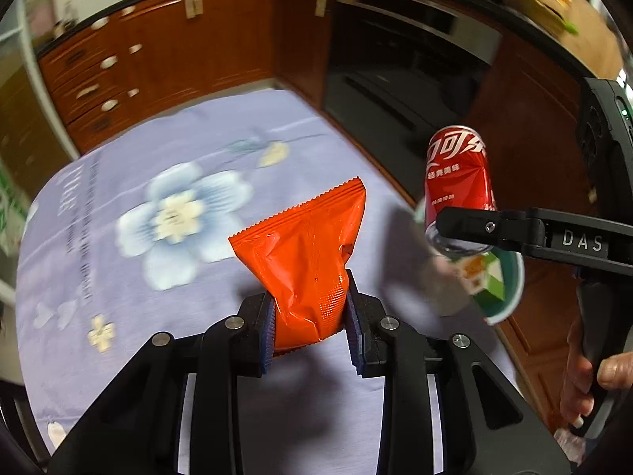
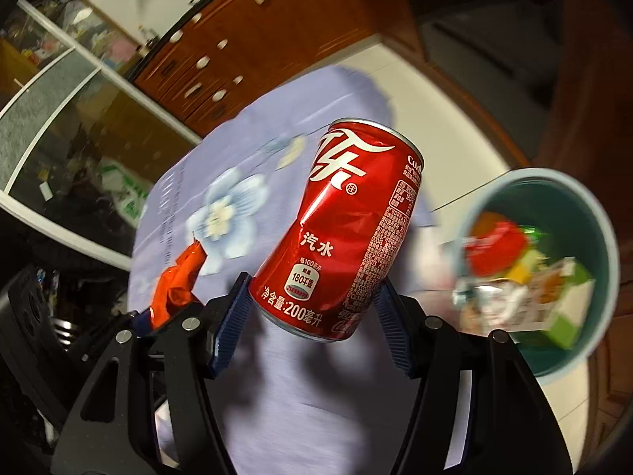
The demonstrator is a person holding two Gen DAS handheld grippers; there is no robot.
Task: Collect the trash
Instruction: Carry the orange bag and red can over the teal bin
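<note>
My left gripper (image 1: pixel 310 318) is shut on an orange snack wrapper (image 1: pixel 308 253) and holds it above the lilac flowered tablecloth (image 1: pixel 158 166). My right gripper (image 2: pixel 314 308) is shut on a dented red cola can (image 2: pixel 344 229), held tilted above the cloth. The can (image 1: pixel 459 182) and the right gripper's finger also show at the right of the left wrist view. The wrapper (image 2: pixel 178 281) shows at the left of the right wrist view. A teal bin (image 2: pixel 601 237) with cartons and wrappers inside stands to the right of the can, and its rim (image 1: pixel 514 289) shows in the left wrist view.
The round table's white rim (image 2: pixel 455 118) shows beyond the cloth. Brown wooden cabinets with drawers (image 1: pixel 158 51) stand behind the table. A dark oven front (image 1: pixel 395 79) is at the back right. A glass sliding door (image 2: pixel 59 126) is at the left.
</note>
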